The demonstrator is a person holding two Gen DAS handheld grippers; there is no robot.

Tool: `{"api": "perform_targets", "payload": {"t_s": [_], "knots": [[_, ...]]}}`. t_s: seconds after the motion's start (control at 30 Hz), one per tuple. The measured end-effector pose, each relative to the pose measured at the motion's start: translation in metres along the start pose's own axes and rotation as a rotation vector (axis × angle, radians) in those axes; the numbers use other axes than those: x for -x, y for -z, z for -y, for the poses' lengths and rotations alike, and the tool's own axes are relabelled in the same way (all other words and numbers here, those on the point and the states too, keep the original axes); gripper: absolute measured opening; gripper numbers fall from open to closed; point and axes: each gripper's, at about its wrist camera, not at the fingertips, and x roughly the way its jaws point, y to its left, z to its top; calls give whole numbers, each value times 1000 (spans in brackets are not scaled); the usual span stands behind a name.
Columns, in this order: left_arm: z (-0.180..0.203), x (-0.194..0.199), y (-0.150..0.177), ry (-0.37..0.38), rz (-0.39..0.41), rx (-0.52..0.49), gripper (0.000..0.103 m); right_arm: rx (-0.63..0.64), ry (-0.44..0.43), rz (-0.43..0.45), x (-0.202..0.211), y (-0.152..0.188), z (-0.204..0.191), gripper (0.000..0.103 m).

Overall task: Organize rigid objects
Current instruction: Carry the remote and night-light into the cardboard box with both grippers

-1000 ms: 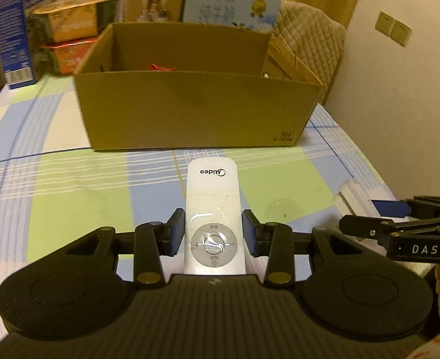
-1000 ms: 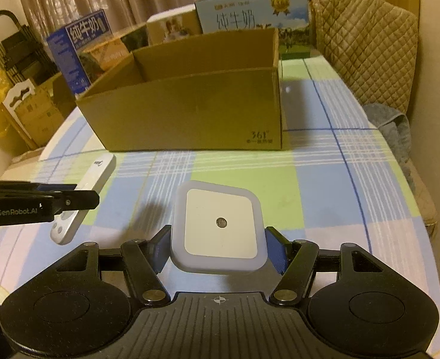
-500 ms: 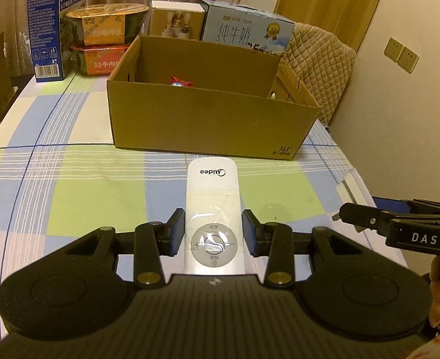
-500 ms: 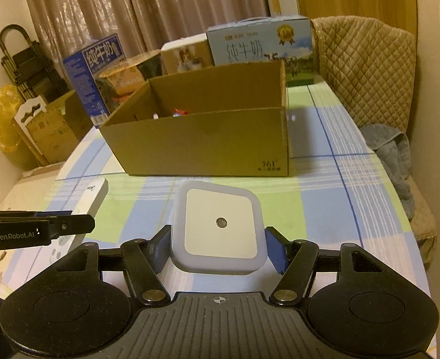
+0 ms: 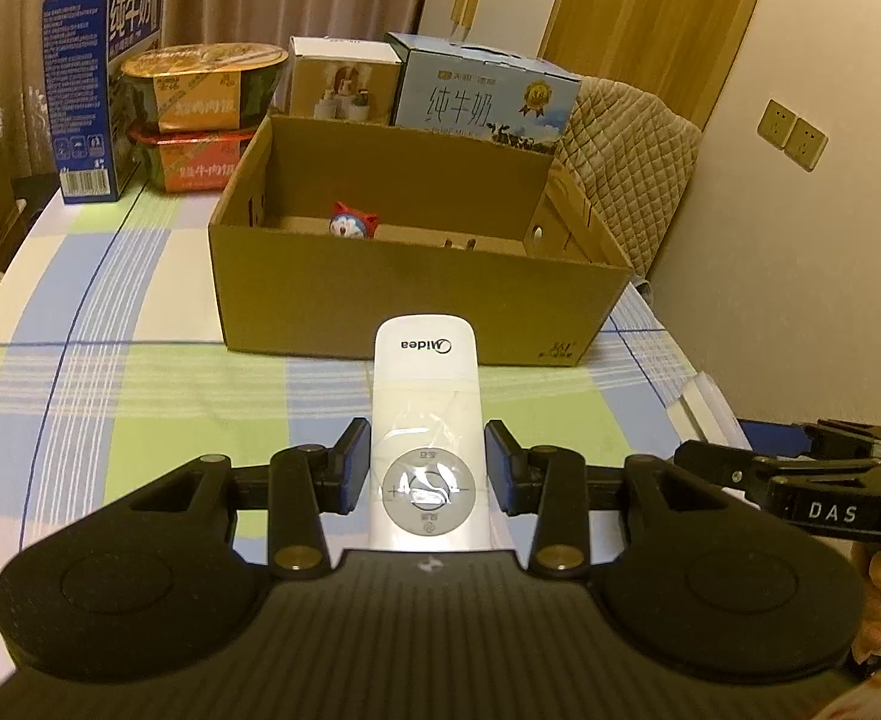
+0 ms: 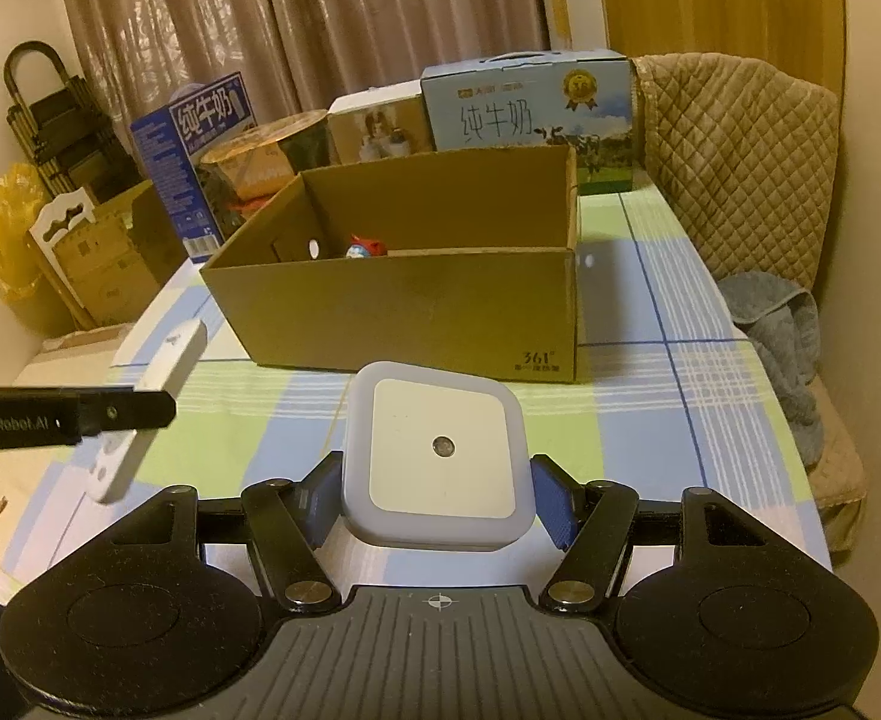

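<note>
My left gripper (image 5: pixel 427 467) is shut on a white Midea remote (image 5: pixel 425 414) and holds it above the checked tablecloth, pointing at the open cardboard box (image 5: pixel 404 294). My right gripper (image 6: pixel 437 495) is shut on a square white night light (image 6: pixel 437 450), also raised in front of the box (image 6: pixel 416 312). A small blue and red toy figure (image 5: pixel 353 221) lies inside the box; it also shows in the right wrist view (image 6: pixel 365 247). The remote shows from the side in the right wrist view (image 6: pixel 146 402).
Milk cartons (image 5: pixel 482 102) (image 5: pixel 101 84), stacked noodle bowls (image 5: pixel 200 120) and a small white box (image 5: pixel 341 81) stand behind the cardboard box. A quilted chair (image 6: pixel 740 156) with a grey cloth (image 6: pixel 782 324) is at the right. A wall with sockets (image 5: pixel 791 132) is close on the right.
Both grippers have risen with their objects, so the views now look down over the box's front wall and the toy inside shows. The grips have not changed.
</note>
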Motion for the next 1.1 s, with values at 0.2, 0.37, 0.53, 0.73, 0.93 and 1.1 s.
{"api": "perform_targets", "payload": {"t_s": [0.2, 0.37, 0.53, 0.73, 0.93, 1.1], "knots": [[-8, -9, -24, 5, 3, -29, 35, 22, 10, 5, -7, -17, 6, 62], [-16, -16, -48, 2, 8, -67, 35, 47, 14, 19, -10, -39, 11, 62], [-21, -21, -75, -16, 13, -126, 35, 70, 8, 36, -13, -64, 17, 62], [-32, -34, -119, 3, 18, -126, 35, 97, 2, 50, -28, -99, 20, 62], [-34, -58, -160, -4, 18, -145, 35, 115, 3, 73, -47, -141, 19, 62], [-36, -85, -176, -1, -7, -128, 35, 105, -2, 77, -70, -169, 16, 62]]}}
